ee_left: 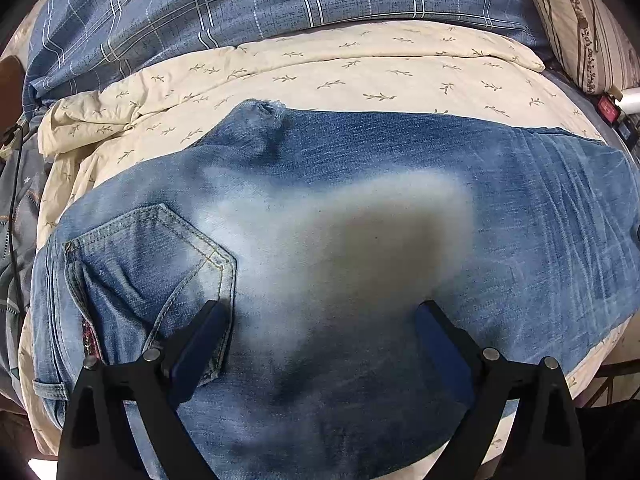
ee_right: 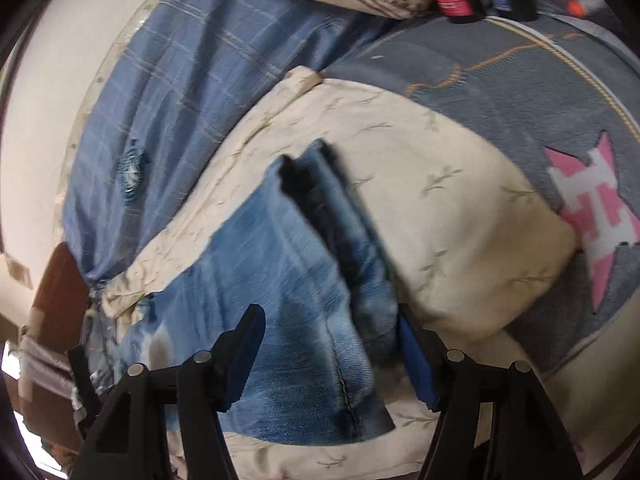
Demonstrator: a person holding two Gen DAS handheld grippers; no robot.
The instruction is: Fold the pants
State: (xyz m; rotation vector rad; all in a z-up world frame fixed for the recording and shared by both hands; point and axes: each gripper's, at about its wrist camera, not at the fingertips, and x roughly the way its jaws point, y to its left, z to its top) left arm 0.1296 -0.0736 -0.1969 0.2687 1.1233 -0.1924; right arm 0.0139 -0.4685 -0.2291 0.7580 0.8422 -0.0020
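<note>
The jeans (ee_left: pixel 360 208) lie spread over a cream quilt with a small leaf print (ee_left: pixel 320 72) on a bed, seat side up. In the left wrist view a back pocket (ee_left: pixel 160 264) with tan stitching sits at the left, the cloth beside it is faded pale, and a frayed tear (ee_left: pixel 272 110) shows at the far edge. The denim runs off to the right, darker there. Behind the quilt lies a blue plaid cover (ee_left: pixel 240 4), and a striped floral pillow (ee_left: pixel 576 24) sits at the far right.

The left gripper (ee_left: pixel 320 308) hangs over the faded patch, pointing steeply down. Its fingers (ee_left: pixel 204 344) stand wide apart with nothing clamped between them; whether the tips touch the denim cannot be told.

In the right wrist view, which is blurred, the legs of the jeans (ee_right: pixel 280 280) lie doubled, one layer over the other, with the hems (ee_right: pixel 312 168) at the far end on the quilt (ee_right: pixel 460 216). The right gripper (ee_right: pixel 332 320) is at the near part of the legs. Its fingers (ee_right: pixel 240 352) are about half open, one on each side of the folded edge and its seam, and the pads are not pressing on the cloth. A grey blanket with a pink and white star (ee_right: pixel 596 216) lies to the right of the quilt
</note>
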